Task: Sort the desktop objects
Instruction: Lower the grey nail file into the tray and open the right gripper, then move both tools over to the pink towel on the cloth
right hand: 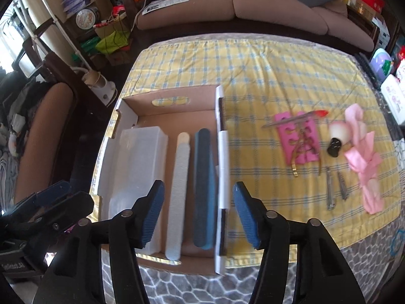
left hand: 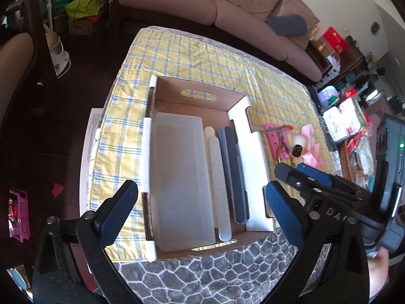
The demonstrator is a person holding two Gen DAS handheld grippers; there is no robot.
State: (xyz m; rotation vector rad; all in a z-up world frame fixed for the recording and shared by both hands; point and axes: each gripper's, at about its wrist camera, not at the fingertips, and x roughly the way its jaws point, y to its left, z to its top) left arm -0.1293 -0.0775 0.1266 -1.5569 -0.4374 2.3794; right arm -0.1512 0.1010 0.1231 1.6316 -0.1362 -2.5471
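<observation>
A cardboard box point(left hand: 238, 122) point(right hand: 219, 152) sits on the yellow plaid cloth point(left hand: 177, 55) point(right hand: 265, 76). Inside lie a clear plastic bin point(left hand: 179, 177) point(right hand: 136, 167), a grey nail file point(left hand: 220, 185) point(right hand: 178, 190) and a dark blue file point(left hand: 235, 172) point(right hand: 203, 187). My left gripper point(left hand: 200, 217) is open and empty over the box's near end. My right gripper point(right hand: 198, 215) is open and empty over the files; it also shows in the left wrist view point(left hand: 301, 174). Right of the box lie a pink toe separator point(right hand: 298, 139), cuticle nippers point(right hand: 306, 149), a red-tipped tool point(right hand: 296, 119), a small bottle point(right hand: 335, 145), pink bows point(right hand: 364, 157) and two nail clippers point(right hand: 336, 187).
A beige sofa point(right hand: 253, 2) stands beyond the table. A grey patterned mat point(right hand: 227, 286) covers the table's near edge. Boxes and bags clutter the floor at left point(right hand: 106, 38). A wicker basket and packages point(left hand: 349, 136) crowd the right side.
</observation>
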